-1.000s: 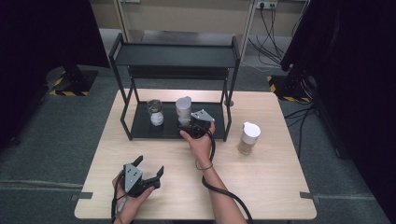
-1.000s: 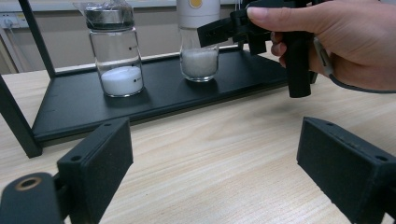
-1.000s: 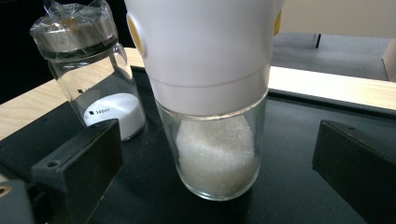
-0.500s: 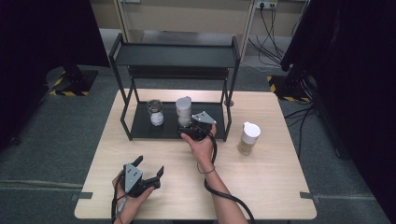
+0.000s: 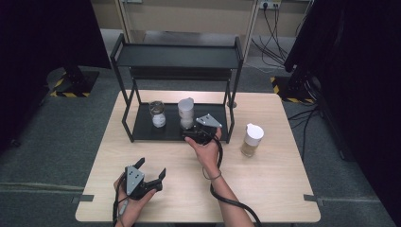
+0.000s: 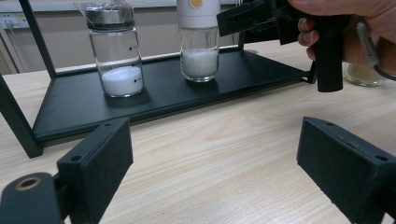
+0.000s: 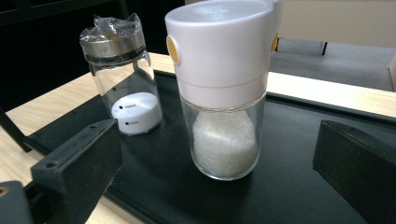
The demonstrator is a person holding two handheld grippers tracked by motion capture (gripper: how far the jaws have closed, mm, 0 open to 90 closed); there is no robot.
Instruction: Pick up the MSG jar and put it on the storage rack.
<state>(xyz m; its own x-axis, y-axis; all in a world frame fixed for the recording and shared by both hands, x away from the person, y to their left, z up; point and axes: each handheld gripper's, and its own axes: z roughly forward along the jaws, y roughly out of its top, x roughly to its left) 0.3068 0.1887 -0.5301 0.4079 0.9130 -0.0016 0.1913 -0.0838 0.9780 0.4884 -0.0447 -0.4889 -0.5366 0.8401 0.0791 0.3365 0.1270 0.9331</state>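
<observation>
- Since a second ago the right gripper [image 5: 195, 134] has crept forward over the front edge of the rack [image 5: 176, 56], closing on the shaker [image 5: 186, 112]; the left gripper [image 5: 149, 178] has not shifted from the near table [image 5: 283, 189].
- Right jaws stand wide apart, one on each side of the shaker, with clear gaps and no contact yet.
- Left jaws are also spread, empty, low over the wood and pointing at the rack.
- That shaker [image 7: 223, 88] stands upright on the rack's lower shelf, just beside the jar [image 7: 122, 74] but not touching it.
- Handling, as I judge it: a clear glass-like body under a broad white plastic cap, about a third full of white grains, so fairly light but top-wide and smooth. Hard, slippery walls, and likely breakable if dropped.
- Best hold looks to be on the clear body just below the cap, squarely across the middle, so it stays upright and the cap's lip stops it sliding down.
- Count: two grippers; one rack with two shelves; two containers on the lower shelf; one more white-capped bottle [image 5: 251, 139] on the table right of the rack, making three containers in all.
</observation>
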